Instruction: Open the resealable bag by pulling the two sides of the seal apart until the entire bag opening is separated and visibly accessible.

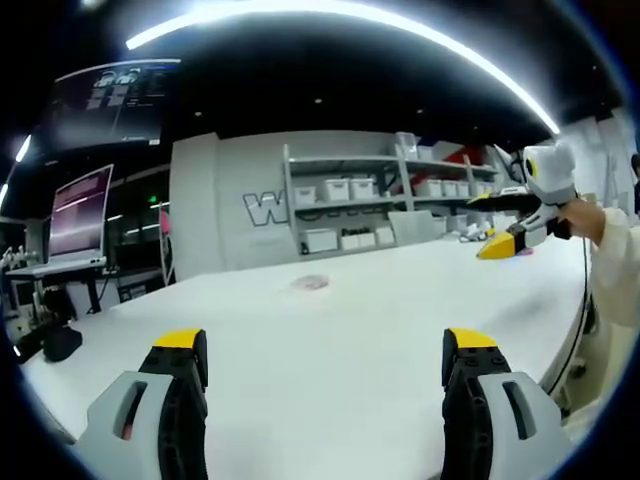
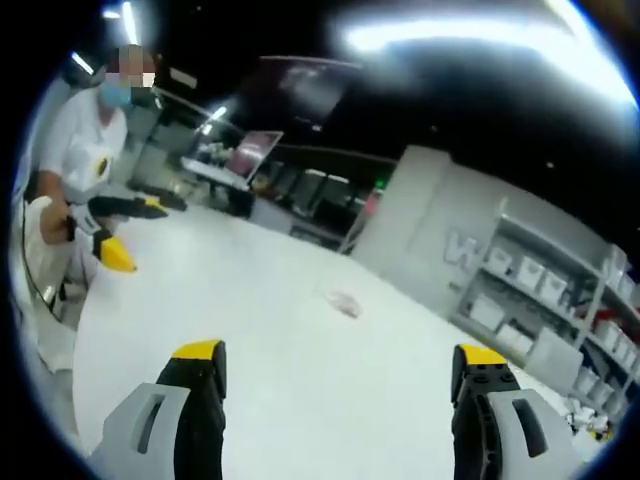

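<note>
Both sets of jaws spread wide, holding nothing: left gripper (image 1: 325, 355), right gripper (image 2: 340, 370); resealable bag (image 1: 310, 283) lies well apart on table (image 1: 400, 320).

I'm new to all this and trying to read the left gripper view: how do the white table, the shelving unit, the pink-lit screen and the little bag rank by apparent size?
1. white table
2. shelving unit
3. pink-lit screen
4. resealable bag

The shelving stands farther back, so it only looks smaller than it is.

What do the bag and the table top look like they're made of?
The bag: probably thin clear plastic, lying flat, pale with a pinkish tint, too small to tell more. The table: smooth white, matte, with soft reflections; looks like laminate or painted board.
</note>
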`<control>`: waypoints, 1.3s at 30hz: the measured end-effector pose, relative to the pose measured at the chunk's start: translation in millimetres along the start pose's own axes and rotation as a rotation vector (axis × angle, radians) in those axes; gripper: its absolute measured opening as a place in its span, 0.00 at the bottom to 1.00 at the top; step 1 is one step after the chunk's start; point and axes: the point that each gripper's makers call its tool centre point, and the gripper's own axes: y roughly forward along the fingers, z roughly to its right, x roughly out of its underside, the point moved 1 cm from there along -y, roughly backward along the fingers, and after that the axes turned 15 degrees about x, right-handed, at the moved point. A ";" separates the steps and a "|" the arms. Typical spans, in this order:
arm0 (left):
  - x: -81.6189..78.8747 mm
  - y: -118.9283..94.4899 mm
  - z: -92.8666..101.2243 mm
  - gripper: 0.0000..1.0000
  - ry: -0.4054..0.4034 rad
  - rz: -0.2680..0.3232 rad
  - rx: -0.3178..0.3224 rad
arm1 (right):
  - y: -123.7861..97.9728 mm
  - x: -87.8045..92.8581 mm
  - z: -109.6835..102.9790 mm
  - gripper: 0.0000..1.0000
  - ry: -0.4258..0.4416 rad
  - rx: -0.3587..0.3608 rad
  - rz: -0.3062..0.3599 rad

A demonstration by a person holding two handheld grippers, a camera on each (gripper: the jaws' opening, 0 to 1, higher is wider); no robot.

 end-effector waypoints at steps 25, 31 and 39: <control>-6.4 -1.8 -0.1 0.96 0.000 0.002 0.002 | 22.0 -10.2 -6.1 0.94 0.080 -0.064 -0.011; -7.0 -3.8 -1.7 0.96 -0.002 0.006 -0.002 | 28.6 -14.7 -12.1 0.94 0.071 -0.081 -0.012; -6.5 -5.2 -2.5 0.96 -0.003 0.008 -0.006 | 41.6 -18.9 -17.7 0.94 0.087 -0.105 -0.009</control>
